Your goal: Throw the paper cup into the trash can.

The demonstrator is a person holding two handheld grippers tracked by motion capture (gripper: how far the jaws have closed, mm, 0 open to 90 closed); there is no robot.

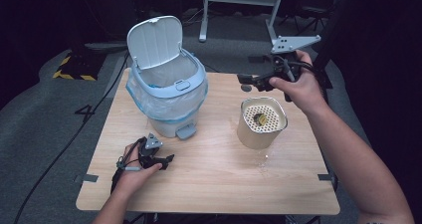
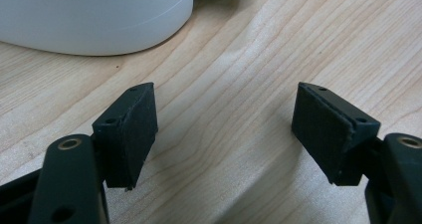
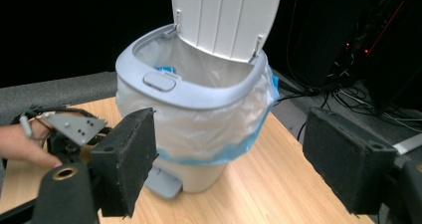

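A small white pedal bin (image 1: 166,92) stands at the back left of the wooden table (image 1: 209,184), lid up, lined with a clear bag with a blue edge. My left gripper (image 1: 169,159) rests low on the table just in front of the bin, and its jaws are open over bare wood (image 2: 224,129). The bin's white base (image 2: 94,20) lies just beyond them. My right gripper (image 1: 242,78) is held above the back right of the table and points left at the bin (image 3: 199,94). Its jaws (image 3: 229,154) stand open with nothing between them.
A beige cylinder (image 1: 262,122) with a perforated top and a yellow piece at its centre stands right of the bin, below my right hand. The bin's foot pedal (image 1: 185,131) sticks out toward the table's middle. Cables and metal stand legs lie on the floor behind.
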